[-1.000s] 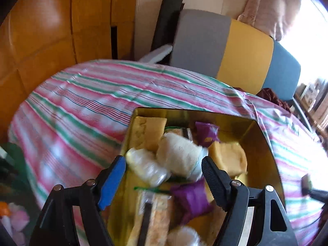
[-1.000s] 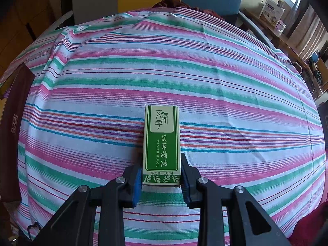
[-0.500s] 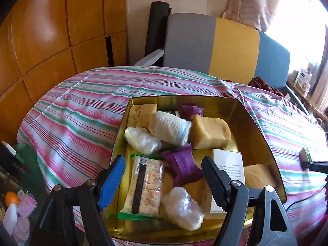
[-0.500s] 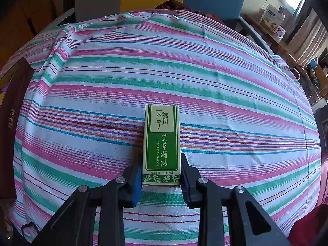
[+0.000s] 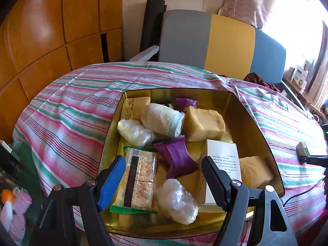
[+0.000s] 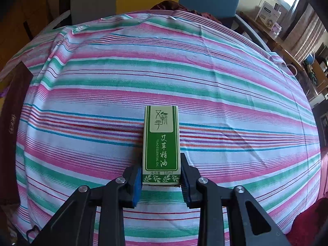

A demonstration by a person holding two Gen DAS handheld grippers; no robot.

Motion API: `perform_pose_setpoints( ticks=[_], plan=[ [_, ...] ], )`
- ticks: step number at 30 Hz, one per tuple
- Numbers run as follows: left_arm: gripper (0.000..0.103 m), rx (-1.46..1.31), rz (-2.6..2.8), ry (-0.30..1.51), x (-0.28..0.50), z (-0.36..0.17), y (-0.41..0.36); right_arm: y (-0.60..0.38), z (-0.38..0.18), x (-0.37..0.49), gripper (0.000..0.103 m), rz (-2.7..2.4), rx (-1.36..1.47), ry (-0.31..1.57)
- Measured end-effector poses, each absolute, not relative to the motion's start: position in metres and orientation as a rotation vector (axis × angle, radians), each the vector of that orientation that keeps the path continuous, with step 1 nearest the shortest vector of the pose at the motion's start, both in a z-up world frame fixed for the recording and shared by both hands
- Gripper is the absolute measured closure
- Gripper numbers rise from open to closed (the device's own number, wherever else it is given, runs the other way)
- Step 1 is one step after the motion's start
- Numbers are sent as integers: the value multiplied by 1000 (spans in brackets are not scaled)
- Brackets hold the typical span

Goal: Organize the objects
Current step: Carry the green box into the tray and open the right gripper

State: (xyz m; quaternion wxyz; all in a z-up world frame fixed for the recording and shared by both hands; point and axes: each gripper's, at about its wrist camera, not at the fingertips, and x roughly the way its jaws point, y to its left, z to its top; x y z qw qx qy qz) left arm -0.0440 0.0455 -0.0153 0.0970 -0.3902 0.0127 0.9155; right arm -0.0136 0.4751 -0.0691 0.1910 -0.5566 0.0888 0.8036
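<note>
My right gripper (image 6: 161, 181) is shut on a small green essential-oil box (image 6: 161, 143), held over the striped tablecloth (image 6: 184, 71). The box also shows at the far right of the left wrist view (image 5: 303, 149). My left gripper (image 5: 163, 179) is open and empty above the near end of a gold tin (image 5: 249, 121). The tin holds a cracker pack (image 5: 139, 181), purple wrappers (image 5: 177, 157), a white box (image 5: 222, 164), yellow cakes (image 5: 204, 123) and clear-wrapped lumps (image 5: 178, 201).
A grey, yellow and blue chair back (image 5: 217, 41) stands behind the table. Wooden panels (image 5: 51, 37) fill the left. A dark brown lid (image 6: 12, 127) lies at the cloth's left edge. Shelves with boxes (image 6: 268, 17) stand at the right.
My left gripper has pulled back and risen, so the whole tin now shows. My right gripper still holds the green box and has shifted slightly over the cloth.
</note>
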Motion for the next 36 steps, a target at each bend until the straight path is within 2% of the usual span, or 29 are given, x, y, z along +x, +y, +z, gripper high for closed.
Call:
perform_pose_setpoints(
  ticks=[5,16,28,36],
  plan=[
    [26,-1160,2719,15,-48,-16,39,439,-38,-26,72,2424,-1524,260],
    [26,-1181,2734,-39,-53,-19,26,278,8,-76,72,2876,-1538,5],
    [26,-1221,2736,-111,-60,-24,7,211,-26,-141,72,2887,-1755,-308],
    [26,-1259,2729,-143,-65,-32,-1,216,-42,-145,65,2859,-1862,-279]
  ],
)
